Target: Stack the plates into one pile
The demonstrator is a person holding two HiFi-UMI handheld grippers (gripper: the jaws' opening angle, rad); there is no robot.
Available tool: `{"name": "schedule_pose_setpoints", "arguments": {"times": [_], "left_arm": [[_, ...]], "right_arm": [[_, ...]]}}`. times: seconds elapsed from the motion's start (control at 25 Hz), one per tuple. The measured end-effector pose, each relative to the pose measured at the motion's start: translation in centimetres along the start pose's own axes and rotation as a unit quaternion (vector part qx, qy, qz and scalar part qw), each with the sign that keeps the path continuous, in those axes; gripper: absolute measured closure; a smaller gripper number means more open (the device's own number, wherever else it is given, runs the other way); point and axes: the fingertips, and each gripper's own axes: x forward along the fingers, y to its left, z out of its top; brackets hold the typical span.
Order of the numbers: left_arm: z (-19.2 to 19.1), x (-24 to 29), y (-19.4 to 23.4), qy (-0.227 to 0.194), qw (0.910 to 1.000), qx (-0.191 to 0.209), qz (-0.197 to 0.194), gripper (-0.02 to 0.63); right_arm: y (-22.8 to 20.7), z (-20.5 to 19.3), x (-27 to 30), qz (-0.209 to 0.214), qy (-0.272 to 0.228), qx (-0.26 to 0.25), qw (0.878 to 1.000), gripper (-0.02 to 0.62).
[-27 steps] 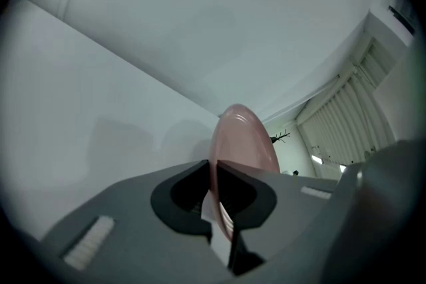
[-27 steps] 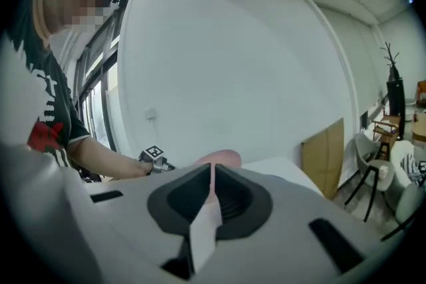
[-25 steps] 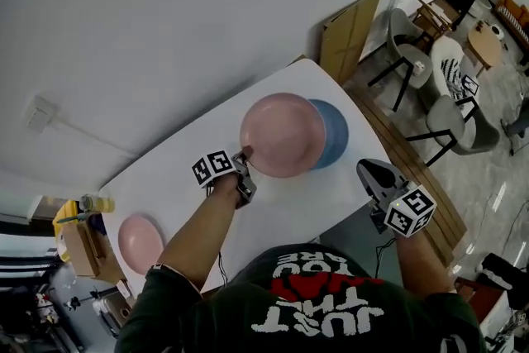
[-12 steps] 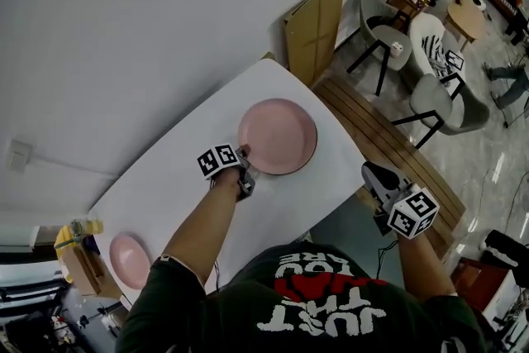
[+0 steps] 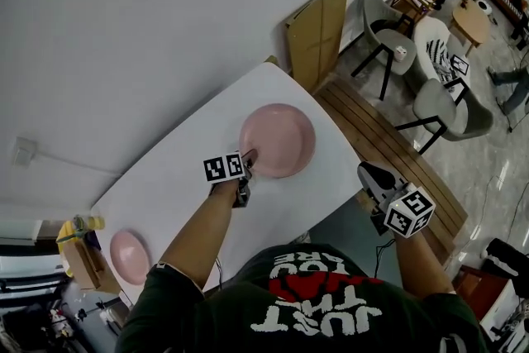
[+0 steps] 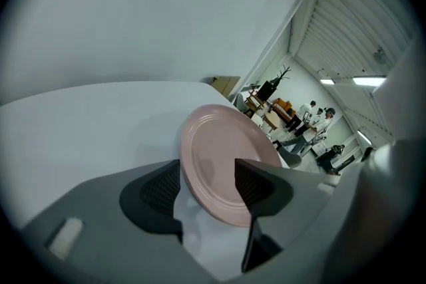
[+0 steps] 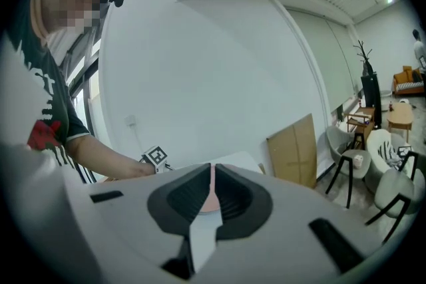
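Your large pink plate (image 5: 279,140) now covers the blue plate; left gripper (image 5: 249,159) jaws just spread, right gripper (image 5: 364,171) jaws pressed together; small pink plate (image 5: 130,255) remains.

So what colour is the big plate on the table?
Plain pink; the plate shows best in the left gripper view.
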Motion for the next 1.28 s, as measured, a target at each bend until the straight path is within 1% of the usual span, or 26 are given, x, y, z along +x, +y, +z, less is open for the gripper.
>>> {"name": "schedule_pose_setpoints", "arguments": {"times": [0.08,0.16,0.32,0.44,0.48,0.56,0.6,0.68,0.72,0.84,0.96,1.04,1.16,1.28], "left_arm": [[0.2,-1.8,-0.5,-0.029,0.9995,-0.008,-0.010,0.365],[0.5,-4.1,-1.2,-0.066,0.9975,-0.006,-0.025,0.365],[-0.5,-10.0,-2.0,-0.124,0.9909,0.038,-0.036,0.367],[-1.7,-14.8,-2.5,-0.158,0.9838,0.060,-0.060,0.371],[-2.2,-16.4,-2.4,-0.170,0.9810,0.065,-0.067,0.382],[-3.5,-19.4,-1.6,-0.196,0.9755,0.067,-0.073,0.448],[-4.0,-20.8,-1.0,-0.210,0.9727,0.065,-0.075,0.496],[-5.3,-23.0,0.1,-0.232,0.9678,0.056,-0.081,0.574],[-6.2,-23.9,0.6,-0.239,0.9658,0.050,-0.087,0.597],[-8.6,-26.0,1.1,-0.257,0.9597,0.029,-0.111,0.598],[-9.4,-27.3,0.8,-0.274,0.9527,0.030,-0.128,0.598],[-9.6,-28.1,0.2,-0.286,0.9487,0.020,-0.134,0.598],[-9.4,-29.0,-1.0,-0.308,0.9418,0.013,-0.135,0.598],[-8.3,-28.3,-2.6,-0.325,0.9381,0.017,-0.118,0.598]], "right_arm": [[0.0,0.6,0.5,0.014,-0.003,-0.004,1.000,0.588],[0.3,1.3,1.2,0.030,-0.005,-0.009,0.999,0.588],[1.7,2.0,3.5,0.065,-0.001,-0.017,0.998,0.588],[3.4,2.3,5.7,0.090,0.008,-0.026,0.996,0.588],[4.3,2.4,6.4,0.098,0.011,-0.030,0.995,0.588],[6.6,2.6,7.8,0.113,0.016,-0.042,0.993,0.588],[7.8,2.8,8.3,0.119,0.018,-0.049,0.992,0.588],[10.0,3.1,9.2,0.126,0.023,-0.064,0.990,0.588],[11.0,3.2,9.3,0.127,0.027,-0.070,0.989,0.588],[13.4,3.4,9.2,0.125,0.035,-0.078,0.989,0.588],[14.9,3.7,9.1,0.127,0.040,-0.084,0.988,0.588],[15.4,4.0,8.7,0.131,0.045,-0.092,0.986,0.588],[14.8,5.0,8.4,0.140,0.044,-0.101,0.984,0.588],[12.5,5.9,8.7,0.158,0.041,-0.105,0.981,0.588]]}}
